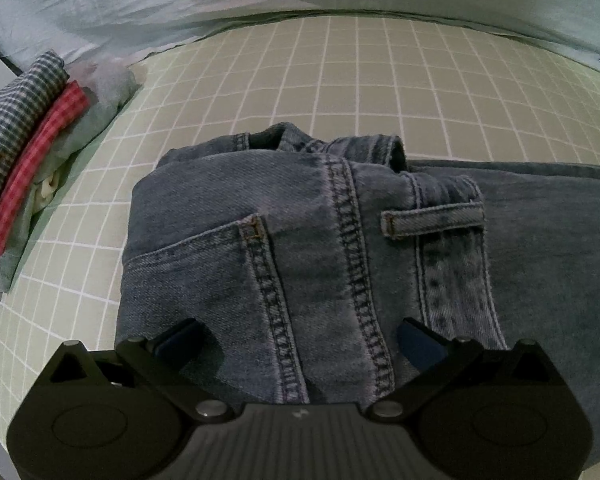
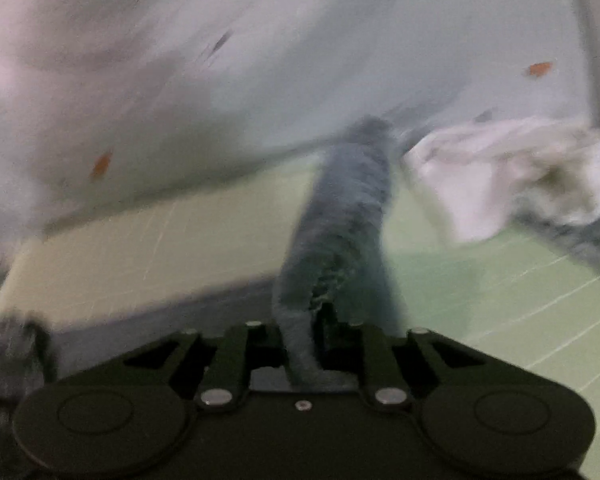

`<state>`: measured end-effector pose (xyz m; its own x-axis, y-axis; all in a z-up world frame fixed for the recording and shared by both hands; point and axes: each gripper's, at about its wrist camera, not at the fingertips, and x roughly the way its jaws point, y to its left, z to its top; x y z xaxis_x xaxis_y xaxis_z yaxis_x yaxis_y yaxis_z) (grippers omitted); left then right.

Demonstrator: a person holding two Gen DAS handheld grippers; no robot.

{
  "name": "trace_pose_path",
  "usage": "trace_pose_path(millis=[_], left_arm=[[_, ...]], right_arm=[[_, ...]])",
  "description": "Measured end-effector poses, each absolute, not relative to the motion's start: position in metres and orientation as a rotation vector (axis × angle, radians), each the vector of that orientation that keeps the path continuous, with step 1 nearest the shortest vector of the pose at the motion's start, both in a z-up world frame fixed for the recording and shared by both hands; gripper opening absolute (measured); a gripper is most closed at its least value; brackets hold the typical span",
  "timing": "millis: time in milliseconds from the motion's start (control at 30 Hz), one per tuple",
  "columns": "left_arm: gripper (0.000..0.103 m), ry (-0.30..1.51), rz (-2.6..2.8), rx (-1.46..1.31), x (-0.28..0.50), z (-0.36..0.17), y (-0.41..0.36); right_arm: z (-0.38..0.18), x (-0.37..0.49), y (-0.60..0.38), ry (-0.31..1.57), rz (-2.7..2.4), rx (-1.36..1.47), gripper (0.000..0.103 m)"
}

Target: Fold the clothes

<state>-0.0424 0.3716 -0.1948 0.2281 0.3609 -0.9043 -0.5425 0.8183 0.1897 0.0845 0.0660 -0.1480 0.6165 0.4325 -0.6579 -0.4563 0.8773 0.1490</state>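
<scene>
Plainly unlabelled jeans [image 1: 320, 240]; right gripper [image 2: 320, 332] pinches denim.

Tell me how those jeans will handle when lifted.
The jeans are thick denim with heavy double seams, so probably weighty for their size. They will likely sag: the strip clamped in the right hand-held gripper droops between grip and bed. The coarse weave should resist slipping. The left hand-held gripper is open over them.
</scene>
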Motion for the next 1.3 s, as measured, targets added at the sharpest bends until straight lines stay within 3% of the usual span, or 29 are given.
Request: trace_pose_path(millis=[100,167,300,500,533,633,700,800,967,1100,1200,1300], left_arm=[[0.103,1.192,0.612,-0.180,-0.044,-0.192,0.373],[0.103,1.187,0.594,-0.188,-0.047,-0.188,0.374],[0.103,1.146,0.564,-0.231,-0.059,-0.177,0.375],[0.103,1.083,0.576,-0.253,-0.079,-0.164,0.376],[0.103,1.080,0.576,-0.253,-0.080,-0.163,0.377],[0.103,1.094,0.576,-0.258,-0.082,-0.166,0.378],[0.103,1.096,0.564,-0.245,-0.084,-0.166,0.378],[0.103,1.095,0.548,-0.226,-0.089,-0.166,0.376],[0.103,1.106,0.538,-0.223,-0.091,-0.170,0.376],[0.103,1.118,0.538,-0.219,-0.089,-0.173,0.377],[0.103,1.129,0.538,-0.205,-0.087,-0.175,0.375],[0.103,1.137,0.536,-0.191,-0.087,-0.177,0.374]], right_arm=[[-0.176,0.068,0.095,0.793,0.537,-0.170,0.027],[-0.193,0.059,0.111,0.802,0.540,-0.259,0.023],[-0.178,0.070,0.110,0.822,0.526,-0.172,0.014],[-0.160,0.044,0.146,0.765,0.592,-0.245,0.014],[-0.162,0.039,0.155,0.771,0.610,-0.272,0.017],[-0.167,0.024,0.182,0.793,0.663,-0.354,0.060],[-0.181,0.020,0.187,0.850,0.674,-0.379,0.060],[-0.183,0.011,0.183,0.869,0.708,-0.362,0.076],[-0.168,0.018,0.162,0.932,0.836,-0.164,0.077],[-0.153,0.020,0.144,0.848,0.733,-0.102,0.084],[-0.156,0.041,0.126,0.816,0.584,-0.099,0.097],[-0.164,0.067,0.107,0.804,0.426,-0.102,0.097]])
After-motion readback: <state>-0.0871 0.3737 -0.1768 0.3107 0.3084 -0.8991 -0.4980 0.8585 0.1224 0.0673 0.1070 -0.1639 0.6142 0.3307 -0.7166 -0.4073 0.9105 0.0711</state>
